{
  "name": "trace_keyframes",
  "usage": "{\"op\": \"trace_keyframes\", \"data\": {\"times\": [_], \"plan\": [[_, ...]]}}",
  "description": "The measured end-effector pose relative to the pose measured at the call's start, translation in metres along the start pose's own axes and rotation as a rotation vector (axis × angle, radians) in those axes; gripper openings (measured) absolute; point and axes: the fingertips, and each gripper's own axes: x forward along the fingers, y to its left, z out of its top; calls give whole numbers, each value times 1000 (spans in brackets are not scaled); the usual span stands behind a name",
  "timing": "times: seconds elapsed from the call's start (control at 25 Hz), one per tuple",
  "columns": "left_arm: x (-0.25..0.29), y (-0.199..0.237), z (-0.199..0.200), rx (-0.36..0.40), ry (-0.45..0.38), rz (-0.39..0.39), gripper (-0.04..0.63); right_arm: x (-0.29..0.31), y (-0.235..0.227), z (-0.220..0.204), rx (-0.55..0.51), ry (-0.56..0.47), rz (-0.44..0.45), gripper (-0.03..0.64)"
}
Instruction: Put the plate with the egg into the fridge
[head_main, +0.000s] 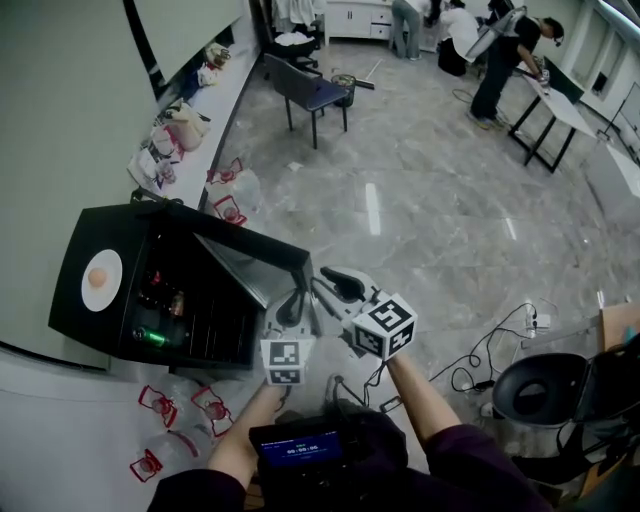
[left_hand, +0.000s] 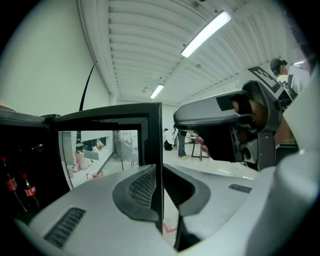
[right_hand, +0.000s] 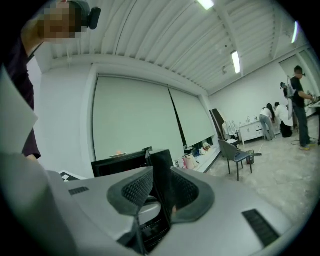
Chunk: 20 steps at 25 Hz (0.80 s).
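Your left gripper (head_main: 293, 300) and right gripper (head_main: 335, 283) both pinch the fridge door (head_main: 250, 262) by its edge. On top of the fridge (head_main: 70, 312) sits the plate (head_main: 108, 290) with the egg (head_main: 97, 277).

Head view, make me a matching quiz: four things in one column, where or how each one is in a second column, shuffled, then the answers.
Things
1. plate with the egg
2. fridge door
3. bottles
4. chair

Place or state
A. inside the fridge
B. out on the floor, far from the fridge
C. on top of the fridge
D. swung open

Pairs: 1-C, 2-D, 3-A, 4-B
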Motion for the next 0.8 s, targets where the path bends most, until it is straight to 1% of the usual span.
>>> {"op": "trace_keyframes", "data": {"times": [0.16, 0.24, 0.4, 0.52, 0.64, 0.8], "plan": [[37, -2, 13, 11, 13, -12, 35, -10, -22, 4, -11, -13, -42, 115], [53, 0, 16, 14, 24, -23, 35, -10, -32, 7, -21, -24, -71, 99], [83, 15, 20, -36, 44, -12, 35, -10, -49, 16, -52, -38, -132, 95], [102, 26, 24, -40, 66, -21, 35, -10, -54, 16, -76, -33, -166, 95], [113, 31, 38, -28, 59, -36, 35, -7, -60, 16, -88, -25, -188, 95], [110, 40, 44, -27, 47, -44, 35, 1, -63, 16, -104, -16, -198, 95]]}}
